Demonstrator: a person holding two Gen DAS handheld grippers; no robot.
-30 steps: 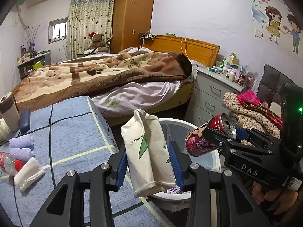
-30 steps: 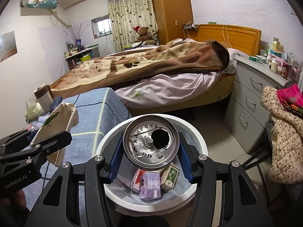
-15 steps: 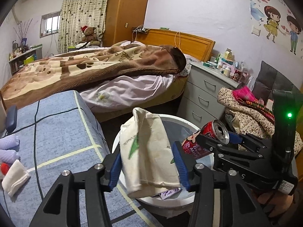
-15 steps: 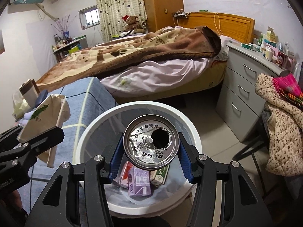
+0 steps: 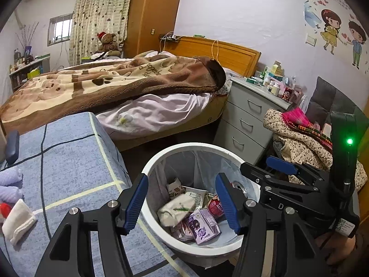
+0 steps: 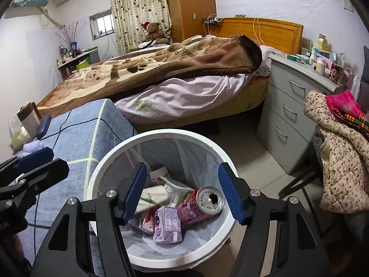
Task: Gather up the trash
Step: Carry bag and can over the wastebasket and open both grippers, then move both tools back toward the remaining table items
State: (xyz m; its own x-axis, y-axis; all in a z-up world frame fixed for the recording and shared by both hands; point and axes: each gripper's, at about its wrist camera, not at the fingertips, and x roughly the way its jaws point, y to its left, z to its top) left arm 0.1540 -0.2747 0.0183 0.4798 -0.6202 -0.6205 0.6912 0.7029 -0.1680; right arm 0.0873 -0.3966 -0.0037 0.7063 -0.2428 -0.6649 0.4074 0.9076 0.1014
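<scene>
A white round bin (image 5: 193, 146) (image 6: 161, 133) with a clear liner stands on the floor beside the blue table. In it lie a white crumpled paper bag (image 5: 176, 210) (image 6: 153, 195), a red drink can (image 6: 200, 205) (image 5: 214, 205) and a purple carton (image 6: 167, 225) (image 5: 203, 227). My left gripper (image 5: 182, 202) is open and empty above the bin. My right gripper (image 6: 183, 194) is open and empty above the bin too; it also shows in the left wrist view (image 5: 265, 168).
The blue checked table (image 5: 69, 161) holds a white cloth (image 5: 17, 220), lilac rolls (image 5: 10, 184) and a dark case (image 5: 11, 146). A bed (image 5: 115, 87), a grey drawer unit (image 5: 249, 120) and a chair with piled clothes (image 5: 299, 138) surround the bin.
Both grippers opened. The paper bag left my left gripper and the red can left my right gripper; both now lie in the bin.
</scene>
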